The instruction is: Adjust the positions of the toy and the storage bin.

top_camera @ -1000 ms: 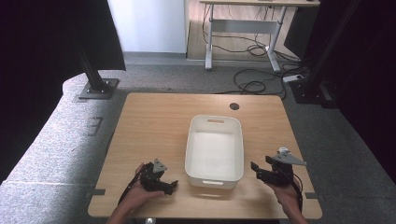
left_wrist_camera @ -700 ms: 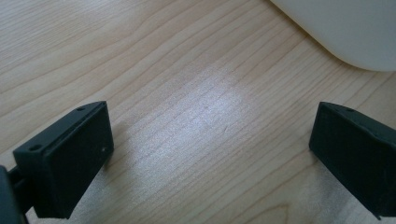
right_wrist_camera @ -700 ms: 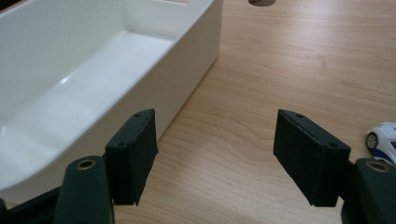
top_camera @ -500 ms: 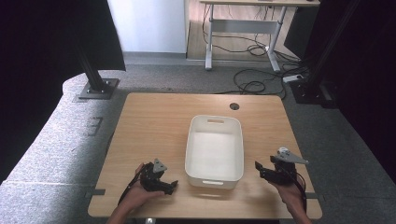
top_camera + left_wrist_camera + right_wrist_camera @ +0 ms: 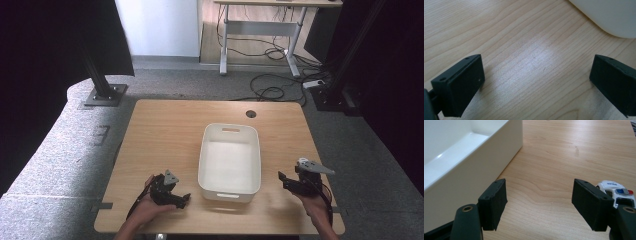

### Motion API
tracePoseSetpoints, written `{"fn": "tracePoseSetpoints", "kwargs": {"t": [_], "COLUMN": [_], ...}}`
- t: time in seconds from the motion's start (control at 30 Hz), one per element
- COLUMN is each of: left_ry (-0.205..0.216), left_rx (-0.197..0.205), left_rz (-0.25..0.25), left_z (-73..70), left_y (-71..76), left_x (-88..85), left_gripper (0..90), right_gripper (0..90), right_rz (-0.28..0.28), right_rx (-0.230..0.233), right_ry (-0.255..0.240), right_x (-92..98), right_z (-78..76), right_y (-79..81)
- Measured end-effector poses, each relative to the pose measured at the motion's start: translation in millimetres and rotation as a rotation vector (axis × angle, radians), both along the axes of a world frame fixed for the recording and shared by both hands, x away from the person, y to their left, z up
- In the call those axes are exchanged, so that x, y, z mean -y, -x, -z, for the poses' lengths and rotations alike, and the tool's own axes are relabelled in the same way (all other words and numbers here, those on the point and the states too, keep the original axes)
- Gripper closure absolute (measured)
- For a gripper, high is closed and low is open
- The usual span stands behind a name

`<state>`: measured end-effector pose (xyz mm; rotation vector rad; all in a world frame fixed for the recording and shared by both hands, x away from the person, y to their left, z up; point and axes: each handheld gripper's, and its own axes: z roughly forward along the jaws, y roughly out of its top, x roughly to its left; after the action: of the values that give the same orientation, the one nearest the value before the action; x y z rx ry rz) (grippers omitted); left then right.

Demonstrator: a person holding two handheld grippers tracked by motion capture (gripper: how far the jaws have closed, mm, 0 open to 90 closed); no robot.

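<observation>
Your left gripper (image 5: 184, 199) sits at the lower left of the high view, low over the wooden table (image 5: 165, 130), with your hand wrapped around it from below. In the left gripper view its jaws stand wide apart with only bare wood grain between them, holding nothing, and the rounded corner of the white bin (image 5: 610, 16) fills the upper right of that frame. In the high view the white bin (image 5: 230, 186) lies at the centre of the table, its long sides running away from you, between your two grippers and empty inside as far as the frame shows. Your right gripper (image 5: 283, 180) sits at the lower right of the high view, just beside the bin's right wall, its grey three-cornered plate on top. In the right gripper view its jaws are also spread wide and grip nothing; the bin's outer wall (image 5: 474, 167) rises along the left of the frame. A small toy police car (image 5: 615, 192), white with blue and red lights on its roof, stands on the table at the right edge of that frame, just behind the right-hand jaw and outside the gap between the jaws.
</observation>
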<state>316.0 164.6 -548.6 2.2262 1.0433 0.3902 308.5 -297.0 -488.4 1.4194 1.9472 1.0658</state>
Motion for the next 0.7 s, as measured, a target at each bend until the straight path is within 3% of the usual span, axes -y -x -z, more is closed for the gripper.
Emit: {"fn": "tracePoseSetpoints", "kwargs": {"t": [0.7], "left_ry": [-0.001], "left_rx": [0.0], "left_rz": [0.001], "left_z": [-0.1], "left_y": [-0.1], "left_x": [0.0], "left_gripper": [0.0], "right_gripper": [28.2], "right_rz": [0.008], "right_rx": [0.001], "right_ry": [0.042], "right_x": [12.4], "right_z": [7.8], "right_y": [-7.3]}}
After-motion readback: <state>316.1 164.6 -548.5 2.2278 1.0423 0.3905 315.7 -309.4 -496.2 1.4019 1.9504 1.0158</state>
